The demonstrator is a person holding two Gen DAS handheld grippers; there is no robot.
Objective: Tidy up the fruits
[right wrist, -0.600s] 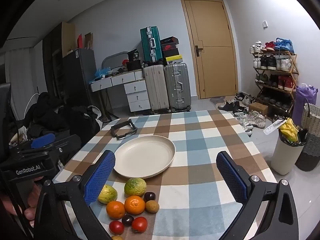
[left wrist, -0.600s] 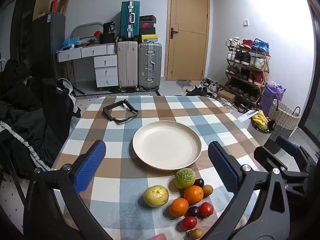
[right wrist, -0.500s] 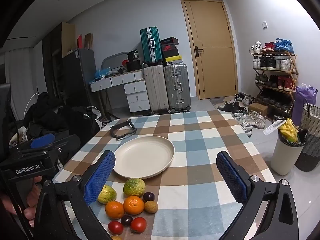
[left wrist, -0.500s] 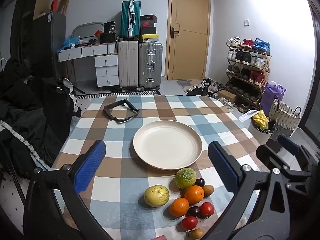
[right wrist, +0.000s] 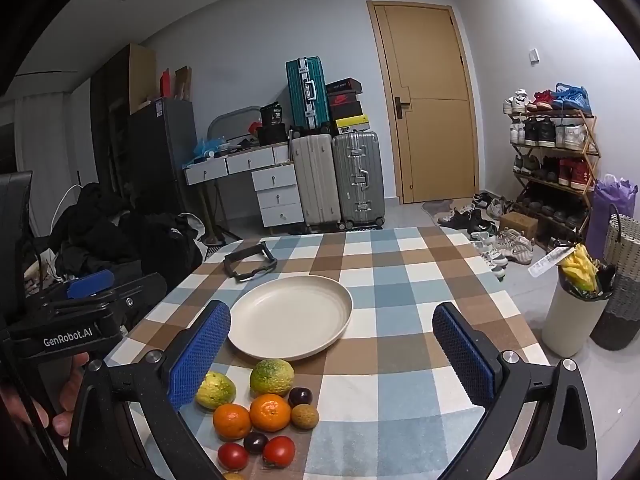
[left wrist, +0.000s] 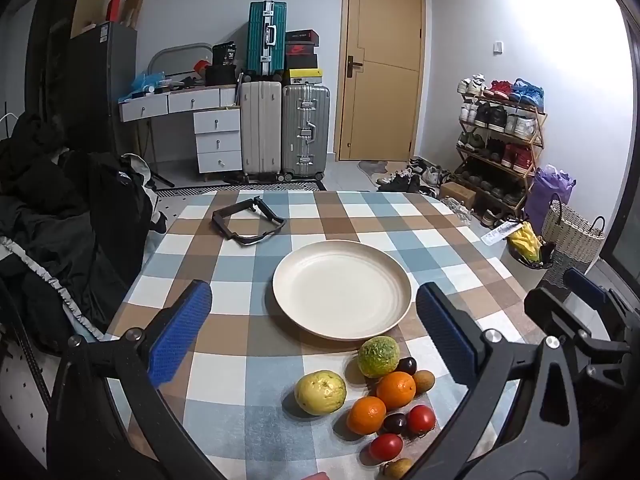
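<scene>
A cream plate (left wrist: 342, 288) (right wrist: 290, 316) sits empty mid-table on the checked cloth. Near the front edge lies a cluster of fruit: a yellow-green guava (left wrist: 320, 393) (right wrist: 215, 390), a green citrus (left wrist: 378, 357) (right wrist: 271, 376), two oranges (left wrist: 396, 390) (right wrist: 270, 413), red tomatoes (left wrist: 421, 419) (right wrist: 279, 451), dark plums (left wrist: 407, 365) and brown kiwis (left wrist: 424, 381). My left gripper (left wrist: 316, 336) is open and empty, above the table behind the fruit. My right gripper (right wrist: 334, 356) is open and empty, over the fruit's right side.
A black strap frame (left wrist: 248, 227) (right wrist: 250, 266) lies at the table's far left. A chair with dark clothes (left wrist: 60, 216) stands left of the table. A white bin (right wrist: 576, 312) and woven basket (left wrist: 572, 232) stand on the floor at the right.
Both grippers have drifted slightly; the fruit and plate have not moved.
</scene>
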